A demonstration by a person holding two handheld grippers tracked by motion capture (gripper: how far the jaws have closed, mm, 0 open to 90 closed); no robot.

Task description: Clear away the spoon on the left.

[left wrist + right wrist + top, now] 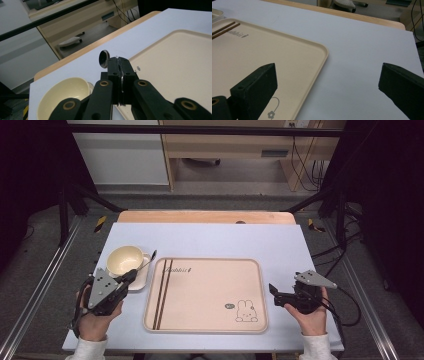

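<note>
Spoon (104,59), clamped by its handle in left tongs (119,65) above cup (125,260) and saucer (138,281) near surface's left edge; right tongs (327,82) held apart, empty; level carriage toward tray (250,317) is advised.

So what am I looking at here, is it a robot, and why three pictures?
No robot: a person holds a two-jaw tool in each hand. The high view looks down on the table; the other two come from cameras riding on each tool. On the table lie a beige tray printed with a rabbit, and a cream cup on its saucer left of the tray. The left tool is shut on a metal spoon, its bowl sticking out past the jaws. The right tool is open and holds nothing, just right of the tray.
</note>
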